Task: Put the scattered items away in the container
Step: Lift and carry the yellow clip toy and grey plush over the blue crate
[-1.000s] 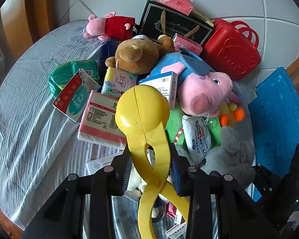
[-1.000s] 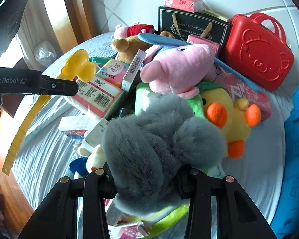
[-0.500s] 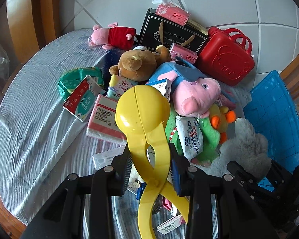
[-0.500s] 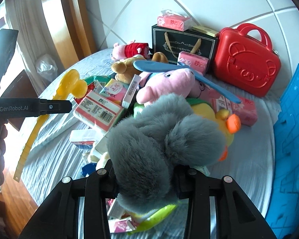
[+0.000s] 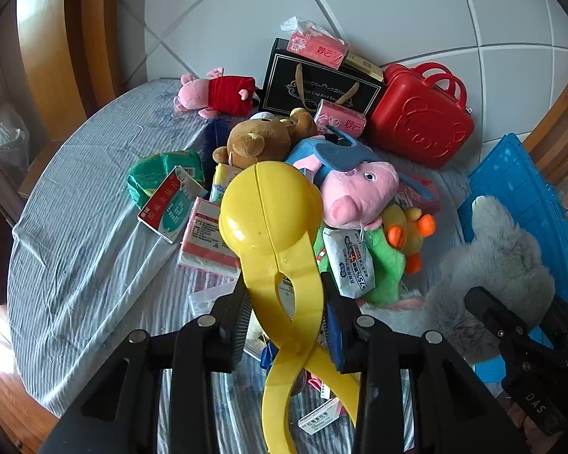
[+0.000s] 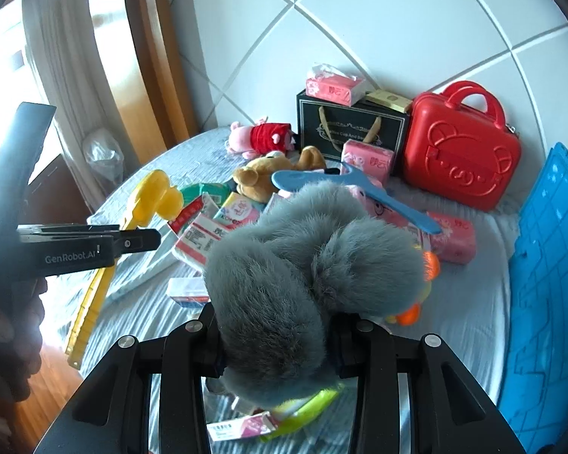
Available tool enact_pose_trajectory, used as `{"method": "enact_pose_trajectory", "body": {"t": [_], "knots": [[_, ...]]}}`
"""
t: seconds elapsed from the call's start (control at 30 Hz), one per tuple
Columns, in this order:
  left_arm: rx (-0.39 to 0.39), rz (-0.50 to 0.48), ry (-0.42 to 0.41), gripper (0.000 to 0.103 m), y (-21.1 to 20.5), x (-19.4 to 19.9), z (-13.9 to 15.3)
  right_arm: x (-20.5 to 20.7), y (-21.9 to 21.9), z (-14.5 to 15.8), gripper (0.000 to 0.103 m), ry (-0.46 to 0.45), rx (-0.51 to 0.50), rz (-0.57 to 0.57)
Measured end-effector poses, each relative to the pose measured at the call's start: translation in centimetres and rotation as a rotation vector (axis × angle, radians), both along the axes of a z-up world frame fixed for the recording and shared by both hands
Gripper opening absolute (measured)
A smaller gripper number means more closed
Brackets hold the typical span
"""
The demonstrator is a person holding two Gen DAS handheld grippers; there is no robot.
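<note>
We hold two things above the cluttered table (image 5: 75, 249), which is draped in a wrinkled, finely striped cloth. Our left gripper (image 5: 286, 316) pinches a glossy yellow plastic scoop (image 5: 270, 212) at its looped handles; its round, seamed ball head hides part of the pile behind it. Our right gripper (image 6: 276, 344) squeezes a shaggy grey plush toy (image 6: 306, 261), whose fur bulges in soft lobes and covers most of a pink pig plush (image 5: 354, 193) in the right wrist view. The ribbed blue crate (image 6: 549, 249) stands at the table's right edge, cut off by the frame. Small boxes under the grippers are only partly visible, their print too small to read.
</note>
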State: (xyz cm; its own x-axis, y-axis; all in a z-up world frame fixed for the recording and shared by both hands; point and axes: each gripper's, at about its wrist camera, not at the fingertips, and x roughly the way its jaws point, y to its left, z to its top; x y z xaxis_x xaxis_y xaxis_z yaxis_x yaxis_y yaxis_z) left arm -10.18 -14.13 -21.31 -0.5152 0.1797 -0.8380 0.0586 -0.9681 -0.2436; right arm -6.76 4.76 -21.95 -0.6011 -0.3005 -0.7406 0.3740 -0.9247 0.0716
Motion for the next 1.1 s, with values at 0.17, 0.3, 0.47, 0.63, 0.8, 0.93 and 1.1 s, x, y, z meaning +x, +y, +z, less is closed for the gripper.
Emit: {"method": "enact_pose_trajectory", "body": {"t": [0.17, 0.3, 0.47, 0.63, 0.8, 0.93, 1.1], "knots": [[-0.001, -0.006, 0.022, 0.033, 0.8, 0.7, 2.0, 0.7, 0.4, 2.7, 0.037, 0.015, -0.011, 0.001], [-0.009, -0.003, 0.04, 0.033, 1.1, 1.4, 3.7, 1.4, 0.8, 4.6, 0.037, 0.032, -0.022, 0.006], [-0.024, 0.002, 0.066, 0.033, 1.6, 2.3, 5.8, 2.4, 1.3, 6.8, 0.037, 0.054, -0.03, 0.017], [-0.051, -0.001, 0.092, 0.033, 2.4, 3.0, 7.8, 3.4, 2.0, 8.8, 0.037, 0.08, -0.046, 0.027], [-0.094, 0.003, 0.117, 0.033, 3.1, 3.6, 9.5, 4.2, 2.6, 10.4, 0.037, 0.103, -0.06, 0.034], [-0.131, 0.005, 0.135, 0.033, 3.9, 4.1, 10.7, 4.8, 3.2, 11.6, 0.037, 0.12, -0.067, 0.045], [-0.152, 0.001, 0.158, 0.033, 5.2, 4.4, 12.2, 5.4, 4.6, 13.1, 0.037, 0.143, -0.077, 0.055]]}}
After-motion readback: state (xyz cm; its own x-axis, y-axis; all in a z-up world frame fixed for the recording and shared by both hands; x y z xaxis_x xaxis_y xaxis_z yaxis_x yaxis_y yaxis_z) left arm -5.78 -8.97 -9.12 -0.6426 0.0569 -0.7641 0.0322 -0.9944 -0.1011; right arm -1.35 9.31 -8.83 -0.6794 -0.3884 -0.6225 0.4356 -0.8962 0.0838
